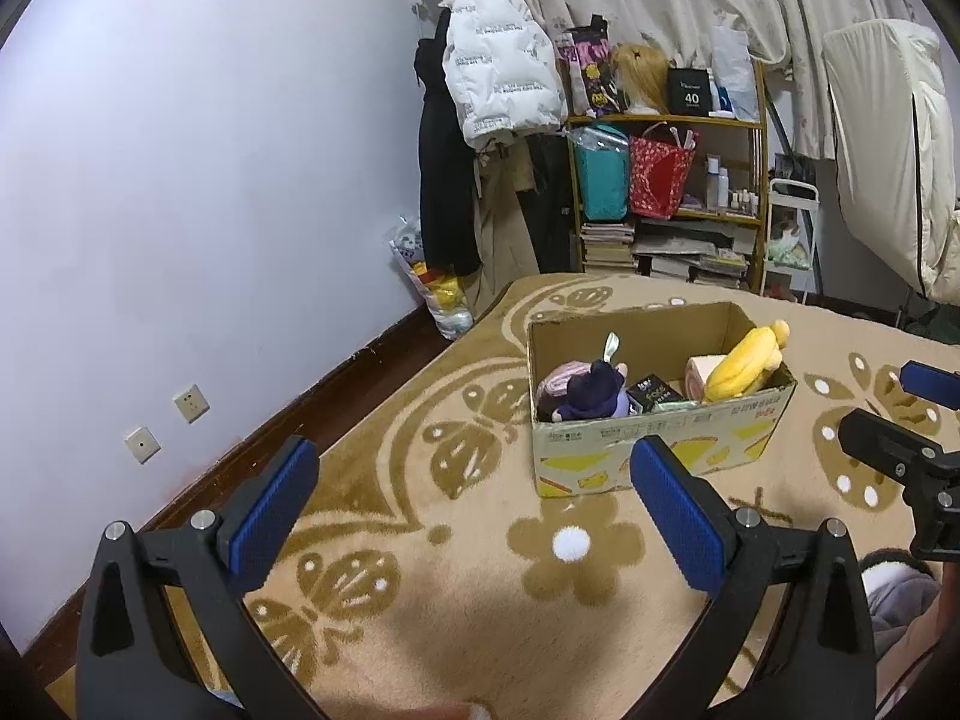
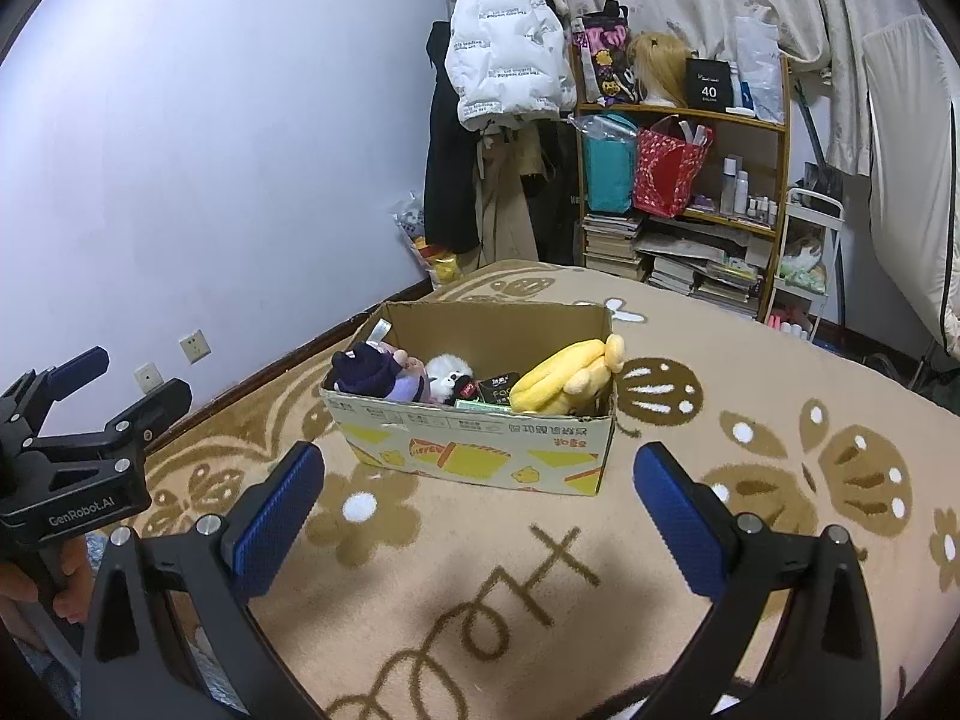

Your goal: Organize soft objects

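A cardboard box (image 1: pixel 654 450) with yellow print stands on a beige patterned carpet (image 1: pixel 456 600). It holds a yellow plush (image 1: pixel 747 363), a purple-hatted doll (image 1: pixel 591 393), a pink roll (image 1: pixel 699 375) and a small dark packet (image 1: pixel 654 393). In the right wrist view the box (image 2: pixel 480 450) also shows a white plush (image 2: pixel 447 375). My left gripper (image 1: pixel 474 504) is open and empty, short of the box. My right gripper (image 2: pixel 480 510) is open and empty, also short of the box.
A lilac wall (image 1: pixel 210 180) with sockets runs along the left. A wooden shelf (image 1: pixel 666 192) with bags, bottles and stacked books stands behind, next to hanging coats (image 1: pixel 498 78). A bag of items (image 1: pixel 438 288) leans by the wall.
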`<state>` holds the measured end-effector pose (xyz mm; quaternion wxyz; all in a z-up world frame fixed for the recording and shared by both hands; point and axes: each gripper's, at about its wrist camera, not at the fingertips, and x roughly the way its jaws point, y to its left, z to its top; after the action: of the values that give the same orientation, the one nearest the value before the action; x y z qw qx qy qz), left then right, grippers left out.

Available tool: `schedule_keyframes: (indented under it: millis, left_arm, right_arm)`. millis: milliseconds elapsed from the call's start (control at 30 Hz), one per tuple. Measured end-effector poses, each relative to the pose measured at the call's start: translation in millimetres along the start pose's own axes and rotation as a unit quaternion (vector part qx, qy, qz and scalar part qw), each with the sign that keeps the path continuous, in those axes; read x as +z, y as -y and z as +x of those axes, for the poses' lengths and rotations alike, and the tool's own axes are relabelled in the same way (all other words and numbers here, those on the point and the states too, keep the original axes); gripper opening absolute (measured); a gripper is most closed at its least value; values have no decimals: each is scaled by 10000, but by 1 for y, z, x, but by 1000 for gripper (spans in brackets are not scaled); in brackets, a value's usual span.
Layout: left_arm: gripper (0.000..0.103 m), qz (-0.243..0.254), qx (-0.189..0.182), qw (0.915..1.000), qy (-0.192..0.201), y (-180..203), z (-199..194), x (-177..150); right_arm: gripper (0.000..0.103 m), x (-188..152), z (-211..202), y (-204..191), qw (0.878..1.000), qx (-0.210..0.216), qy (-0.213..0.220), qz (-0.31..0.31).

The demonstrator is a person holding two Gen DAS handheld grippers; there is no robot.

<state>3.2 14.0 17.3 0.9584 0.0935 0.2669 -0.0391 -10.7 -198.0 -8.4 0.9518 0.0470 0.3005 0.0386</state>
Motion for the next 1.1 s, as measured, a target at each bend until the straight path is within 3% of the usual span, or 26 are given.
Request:
schedule_keyframes:
  millis: [567,1100]
  left_arm:
    - [103,184,57,9998,-96,4,7,-4]
    - [103,51,10,9998,-169,-2,10,-5]
  right_arm:
    - [103,-3,10,8,9998,-49,-149,125]
    - [103,-8,14,10,9998,-77,-168,47]
